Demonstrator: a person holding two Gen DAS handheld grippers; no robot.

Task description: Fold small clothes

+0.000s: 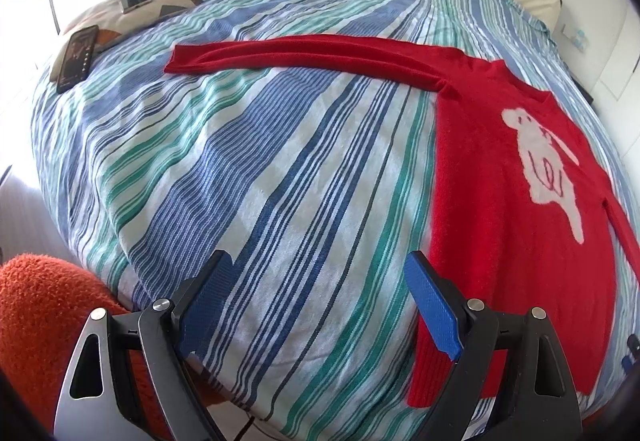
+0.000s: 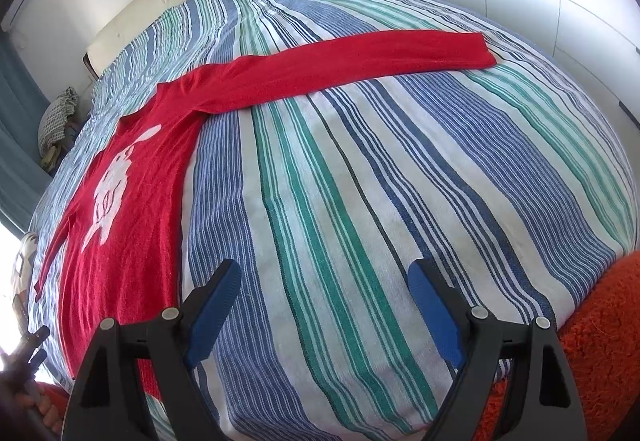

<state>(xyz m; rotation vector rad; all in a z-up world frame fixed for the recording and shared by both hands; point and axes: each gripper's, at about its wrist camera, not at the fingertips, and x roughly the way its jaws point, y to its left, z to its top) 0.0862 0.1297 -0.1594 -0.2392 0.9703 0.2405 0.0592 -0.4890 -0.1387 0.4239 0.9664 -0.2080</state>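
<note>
One red sweater (image 1: pixel 492 177) lies flat on the striped bed (image 1: pixel 248 169), its bottom edge near the bed's front edge and both sleeves spread out. The left gripper (image 1: pixel 320 305) and right gripper (image 2: pixel 324 309) are spread wide, holding nothing, over bare stripes. Two phones (image 1: pixel 78 57) rest on one pillow (image 1: pixel 168 1).
</note>
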